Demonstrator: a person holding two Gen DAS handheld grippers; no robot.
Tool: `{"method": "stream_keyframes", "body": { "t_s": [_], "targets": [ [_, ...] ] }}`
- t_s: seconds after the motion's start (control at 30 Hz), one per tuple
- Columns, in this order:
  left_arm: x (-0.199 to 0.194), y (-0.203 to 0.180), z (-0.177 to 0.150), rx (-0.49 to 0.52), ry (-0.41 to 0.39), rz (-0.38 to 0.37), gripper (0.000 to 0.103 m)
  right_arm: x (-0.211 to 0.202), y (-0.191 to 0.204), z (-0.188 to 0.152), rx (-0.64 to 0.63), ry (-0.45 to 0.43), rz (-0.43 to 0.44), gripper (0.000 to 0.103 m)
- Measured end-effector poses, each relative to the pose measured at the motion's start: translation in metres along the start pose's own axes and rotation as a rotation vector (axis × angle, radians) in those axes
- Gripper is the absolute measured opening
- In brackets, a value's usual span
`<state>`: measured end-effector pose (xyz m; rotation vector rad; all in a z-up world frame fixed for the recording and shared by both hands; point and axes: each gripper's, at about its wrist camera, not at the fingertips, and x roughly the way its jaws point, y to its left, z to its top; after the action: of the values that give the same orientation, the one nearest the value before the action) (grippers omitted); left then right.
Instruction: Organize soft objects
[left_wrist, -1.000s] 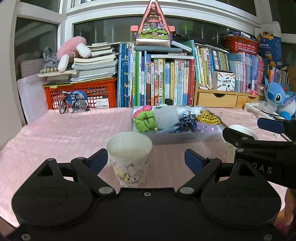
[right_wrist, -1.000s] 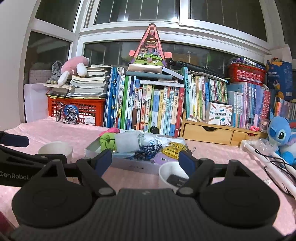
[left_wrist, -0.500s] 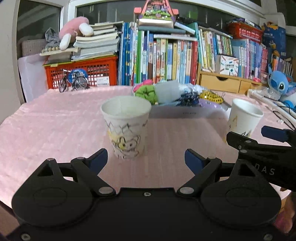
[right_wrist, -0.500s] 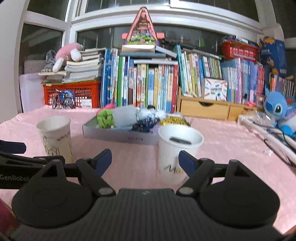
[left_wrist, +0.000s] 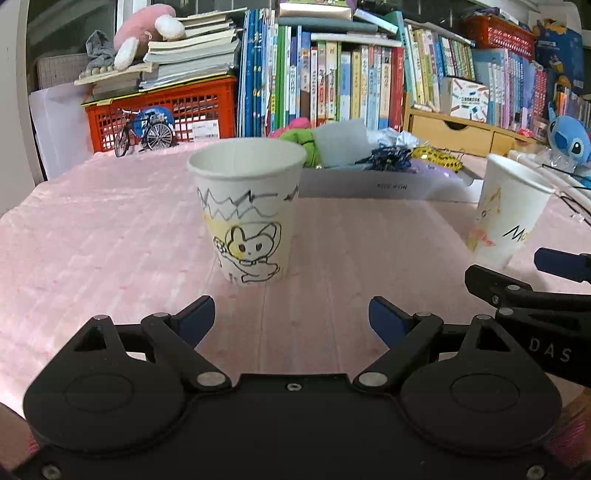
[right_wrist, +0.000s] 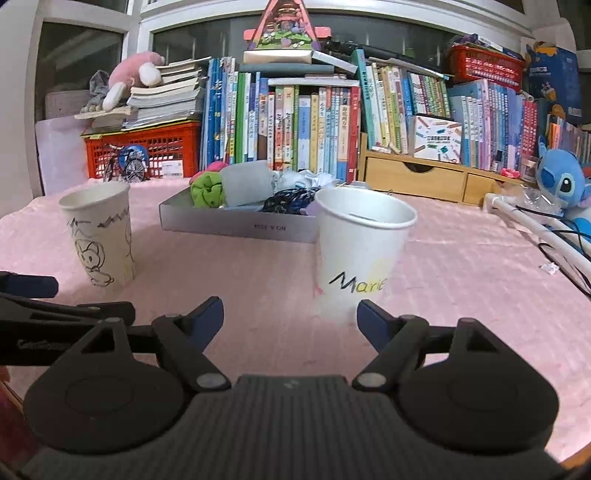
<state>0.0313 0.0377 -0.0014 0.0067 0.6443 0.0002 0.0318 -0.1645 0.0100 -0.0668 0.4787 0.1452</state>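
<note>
1. Over the last second both cameras have dropped low: the cup rims, seen from above before, are now near eye level.
2. Left gripper (left_wrist: 291, 317): fingers apart, holding nothing, facing the cartoon-drawn paper cup (left_wrist: 246, 210).
3. Right gripper (right_wrist: 290, 315): fingers apart, holding nothing, facing the lettered paper cup (right_wrist: 364, 254).
4. The soft objects (right_wrist: 236, 184) lie piled in the grey tray (right_wrist: 236, 225) behind the cups.
5. Judgement: this lowered pose fits both a pause before sorting and a rest after it.

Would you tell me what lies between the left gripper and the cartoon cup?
Only bare pink tablecloth separates the open left gripper from the cartoon cup, seen in the left wrist view.
</note>
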Motion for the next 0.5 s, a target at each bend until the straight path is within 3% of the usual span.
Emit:
{"method": "stream_keyframes", "body": {
  "t_s": [0.5],
  "targets": [
    [0.014,-0.001,-0.002,0.002,0.005,0.000,0.093,0.014,-0.004,-0.011,-0.023,0.035,-0.045,0.088]
  ]
}}
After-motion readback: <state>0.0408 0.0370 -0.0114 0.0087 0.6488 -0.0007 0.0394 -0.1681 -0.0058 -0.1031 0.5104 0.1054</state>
